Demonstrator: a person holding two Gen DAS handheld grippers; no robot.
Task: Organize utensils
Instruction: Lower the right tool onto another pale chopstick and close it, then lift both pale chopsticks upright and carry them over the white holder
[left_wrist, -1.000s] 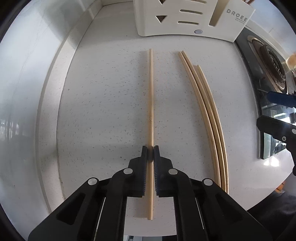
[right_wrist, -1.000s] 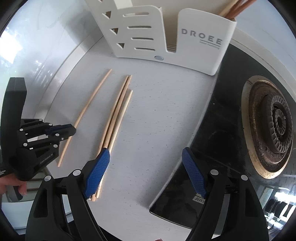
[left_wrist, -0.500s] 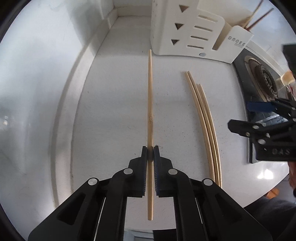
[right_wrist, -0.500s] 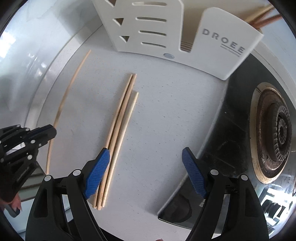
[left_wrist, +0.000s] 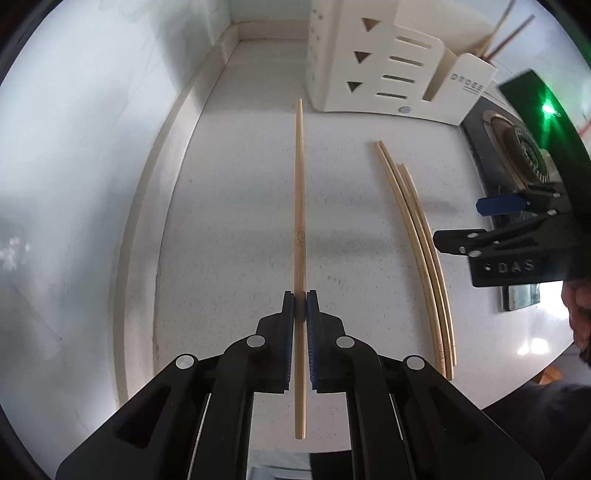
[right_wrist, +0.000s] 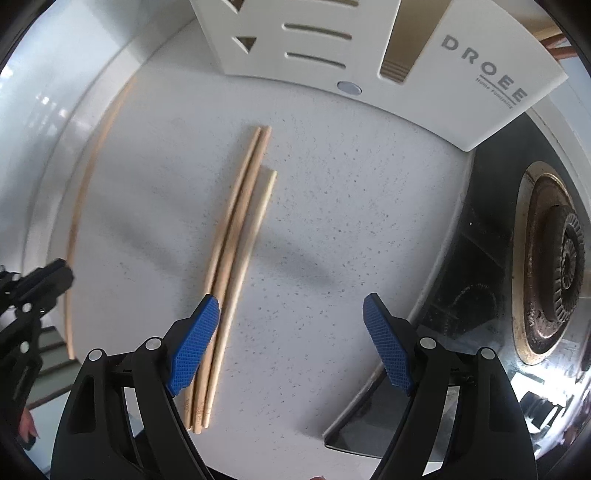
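Observation:
My left gripper (left_wrist: 300, 295) is shut on a single pale wooden chopstick (left_wrist: 299, 206), lifted off the white speckled counter (left_wrist: 236, 229) and pointing toward the white utensil holder (left_wrist: 391, 66). Three more chopsticks (left_wrist: 421, 236) lie side by side on the counter to its right. In the right wrist view these three chopsticks (right_wrist: 240, 229) lie below my right gripper (right_wrist: 291, 306), which is open with nothing between its blue pads (right_wrist: 194, 343); the left pad hangs over their near ends. The held chopstick (right_wrist: 83, 192) and the left gripper (right_wrist: 44, 280) show at the far left.
The utensil holder (right_wrist: 369, 51), marked DROEE, stands at the back of the counter with brown sticks in its right compartment. A black stove with a gas burner (right_wrist: 554, 266) lies to the right. A white wall (left_wrist: 92, 147) borders the counter's left. A person's hand (left_wrist: 580, 314) holds the right gripper.
The left gripper has lifted its chopstick off the counter and tilted it toward the holder. The right gripper has moved left and lower over the three lying chopsticks, its jaws unchanged.

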